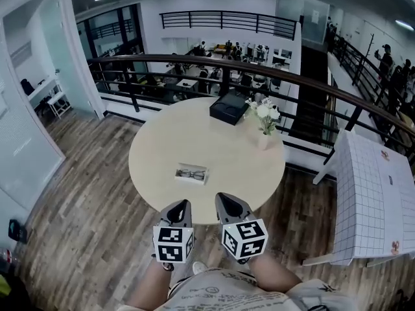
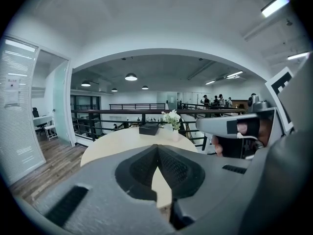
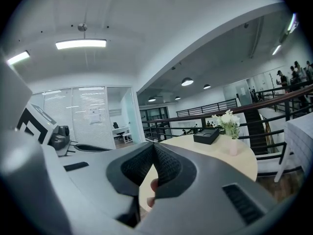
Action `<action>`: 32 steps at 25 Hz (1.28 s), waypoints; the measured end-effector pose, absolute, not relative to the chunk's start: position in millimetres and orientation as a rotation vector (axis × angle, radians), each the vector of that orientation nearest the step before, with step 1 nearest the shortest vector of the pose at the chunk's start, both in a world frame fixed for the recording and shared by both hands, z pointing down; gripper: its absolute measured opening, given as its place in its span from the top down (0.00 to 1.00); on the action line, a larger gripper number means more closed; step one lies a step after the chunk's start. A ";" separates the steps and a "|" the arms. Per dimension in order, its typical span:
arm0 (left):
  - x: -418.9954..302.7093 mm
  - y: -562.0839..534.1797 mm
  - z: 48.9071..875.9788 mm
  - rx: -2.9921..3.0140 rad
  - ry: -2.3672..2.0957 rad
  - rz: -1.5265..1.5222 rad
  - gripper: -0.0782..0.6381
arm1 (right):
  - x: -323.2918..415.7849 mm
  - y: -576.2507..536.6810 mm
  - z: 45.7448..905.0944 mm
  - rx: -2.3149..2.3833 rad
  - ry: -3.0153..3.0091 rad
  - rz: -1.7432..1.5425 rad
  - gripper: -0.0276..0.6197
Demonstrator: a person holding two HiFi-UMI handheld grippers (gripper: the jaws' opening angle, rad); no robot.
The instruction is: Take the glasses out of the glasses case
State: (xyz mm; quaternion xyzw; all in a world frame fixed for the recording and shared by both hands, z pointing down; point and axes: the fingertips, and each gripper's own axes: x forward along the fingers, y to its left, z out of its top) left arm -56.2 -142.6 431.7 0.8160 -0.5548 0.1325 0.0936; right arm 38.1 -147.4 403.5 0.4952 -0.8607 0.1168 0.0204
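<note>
In the head view a small pale glasses case (image 1: 191, 173) lies open on the near side of the round beige table (image 1: 162, 141), with dark-framed glasses (image 1: 192, 173) inside it. My left gripper (image 1: 183, 203) and right gripper (image 1: 222, 197) hover side by side at the table's near edge, just short of the case and touching nothing. Both are shut and empty, jaws meeting at the tips in the left gripper view (image 2: 157, 146) and the right gripper view (image 3: 154, 145). The jaws hide the case in both gripper views.
A black box (image 1: 229, 107) and a small vase of white flowers (image 1: 264, 118) stand at the table's far side. A dark railing (image 1: 194, 60) curves behind the table. A white grid-patterned table (image 1: 373, 193) stands to the right. Wooden floor surrounds the table.
</note>
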 end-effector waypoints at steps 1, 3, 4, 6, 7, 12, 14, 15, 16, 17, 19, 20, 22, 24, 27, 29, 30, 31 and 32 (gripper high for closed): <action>-61.4 -150.8 430.5 2.426 -1.647 0.389 0.88 | 32.4 -155.5 404.2 1.536 -2.667 0.364 0.94; -71.7 -166.5 430.6 2.431 -1.645 0.382 0.88 | 20.7 -171.5 407.1 1.535 -2.659 0.369 0.94; -76.4 -173.4 431.8 2.432 -1.641 0.381 0.88 | 15.2 -179.1 409.2 1.532 -2.652 0.371 0.94; -84.0 -185.1 435.7 2.429 -1.630 0.377 0.88 | 5.8 -192.4 414.7 1.520 -2.633 0.368 0.94; -87.4 -190.0 437.9 2.425 -1.626 0.375 0.88 | 1.9 -197.6 417.9 1.511 -2.624 0.366 0.94; -102.3 -202.5 451.8 2.391 -1.605 0.384 0.88 | -11.1 -210.3 438.6 1.470 -2.574 0.413 0.94; -103.7 -210.8 457.7 2.372 -1.604 0.387 0.88 | -11.5 -221.0 452.2 1.444 -2.540 0.456 0.94; -103.4 -218.8 460.0 2.359 -1.607 0.388 0.88 | -10.7 -230.2 458.2 1.427 -2.529 0.472 0.94; -103.1 -227.4 461.9 2.345 -1.612 0.388 0.88 | -9.8 -240.2 463.3 1.408 -2.521 0.479 0.94; -103.3 -235.6 463.7 2.330 -1.620 0.389 0.88 | -9.4 -250.0 468.2 1.387 -2.513 0.475 0.94; -104.6 -248.6 468.0 2.297 -1.638 0.387 0.88 | -9.6 -266.8 478.8 1.338 -2.494 0.445 0.94; -105.1 -253.3 470.9 2.281 -1.644 0.386 0.88 | -10.1 -273.5 484.4 1.311 -2.484 0.429 0.94; -104.8 -260.4 477.0 2.252 -1.651 0.393 0.88 | -11.1 -284.8 494.8 1.256 -2.472 0.409 0.94; -104.1 -266.7 481.8 2.223 -1.664 0.403 0.88 | -11.7 -295.0 504.1 1.203 -2.469 0.414 0.94; -105.1 -276.8 488.5 2.177 -1.686 0.411 0.88 | -14.3 -311.1 518.1 1.133 -2.466 0.405 0.94; -105.7 -280.9 494.6 2.151 -1.697 0.423 0.88 | -16.4 -320.8 529.3 1.085 -2.455 0.368 0.94; -106.3 -282.1 497.7 2.138 -1.704 0.428 0.88 | -17.6 -325.2 535.3 1.059 -2.446 0.348 0.94; -107.4 -283.2 500.4 2.125 -1.711 0.432 0.88 | -19.2 -329.7 541.5 1.031 -2.434 0.329 0.94; -109.0 -283.9 502.6 2.110 -1.720 0.434 0.88 | -21.1 -334.2 547.7 1.002 -2.422 0.312 0.94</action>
